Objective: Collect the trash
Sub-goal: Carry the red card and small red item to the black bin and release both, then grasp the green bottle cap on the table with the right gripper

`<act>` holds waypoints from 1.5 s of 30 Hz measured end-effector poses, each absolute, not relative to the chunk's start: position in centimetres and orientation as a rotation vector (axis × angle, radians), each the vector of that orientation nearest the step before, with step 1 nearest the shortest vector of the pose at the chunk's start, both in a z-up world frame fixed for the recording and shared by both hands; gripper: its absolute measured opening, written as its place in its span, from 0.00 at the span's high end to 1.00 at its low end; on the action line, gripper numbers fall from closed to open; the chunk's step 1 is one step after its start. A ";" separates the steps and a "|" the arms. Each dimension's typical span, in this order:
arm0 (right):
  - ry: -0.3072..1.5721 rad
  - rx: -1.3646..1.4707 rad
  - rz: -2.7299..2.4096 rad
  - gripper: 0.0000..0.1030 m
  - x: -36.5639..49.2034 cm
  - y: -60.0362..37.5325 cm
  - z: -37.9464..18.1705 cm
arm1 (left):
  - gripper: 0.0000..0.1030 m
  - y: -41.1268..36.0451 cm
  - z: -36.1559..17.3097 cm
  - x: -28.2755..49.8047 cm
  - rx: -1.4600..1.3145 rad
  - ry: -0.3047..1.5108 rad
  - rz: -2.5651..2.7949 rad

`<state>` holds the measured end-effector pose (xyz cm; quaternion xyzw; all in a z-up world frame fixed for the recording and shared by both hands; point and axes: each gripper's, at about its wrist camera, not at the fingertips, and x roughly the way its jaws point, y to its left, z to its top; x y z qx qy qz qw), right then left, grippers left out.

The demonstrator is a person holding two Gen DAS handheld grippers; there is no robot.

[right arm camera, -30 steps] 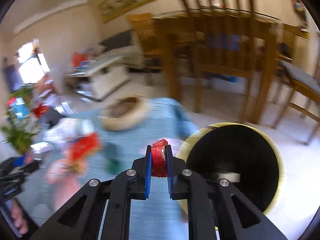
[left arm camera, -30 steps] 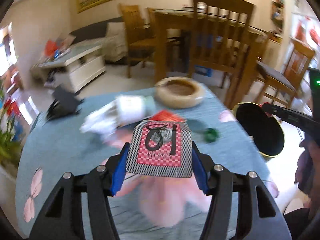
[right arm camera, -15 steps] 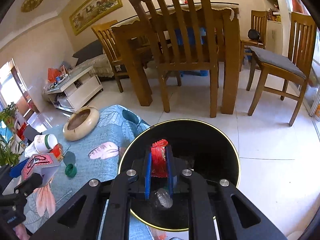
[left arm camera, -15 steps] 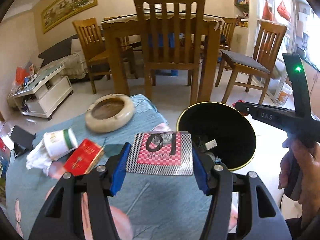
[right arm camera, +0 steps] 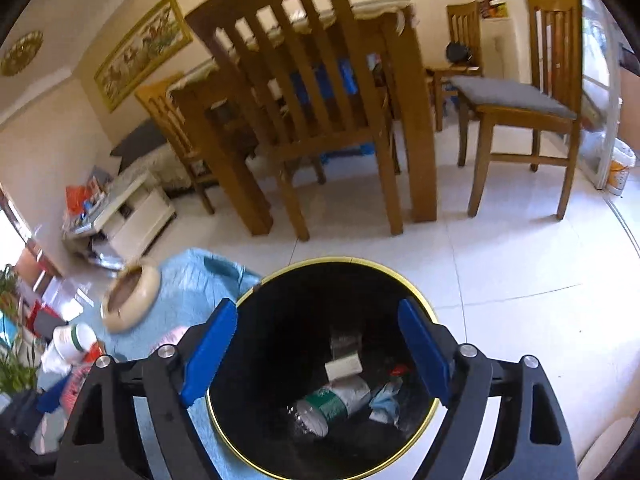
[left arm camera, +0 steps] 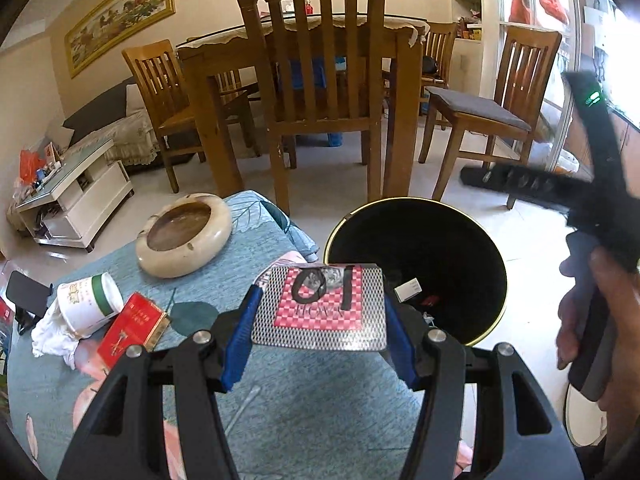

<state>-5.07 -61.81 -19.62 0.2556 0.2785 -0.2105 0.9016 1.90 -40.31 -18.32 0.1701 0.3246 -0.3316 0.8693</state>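
— Where's the packet?
— The left hand-held gripper [left arm camera: 320, 312] clamps the checkered packet [left arm camera: 320, 306] flat by its short ends, long axis running pad to pad, over the desk [left arm camera: 320, 420] edge beside the black bin [left arm camera: 460, 240].
— The right one?
— The right hand-held gripper [right arm camera: 320, 344] gapes wide, holding nothing, above the bin [right arm camera: 256, 360] (bottle and scraps inside).

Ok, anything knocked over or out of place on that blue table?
Yes. The white paper cup lies tipped on its side on the blue tablecloth, its mouth against crumpled white tissue, beside a red box. Nothing looks spilled.
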 end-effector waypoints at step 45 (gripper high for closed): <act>0.844 0.113 0.059 0.36 7.5 -40.9 -23.6 | 0.03 -15.3 -21.1 4.8 0.178 0.767 -0.453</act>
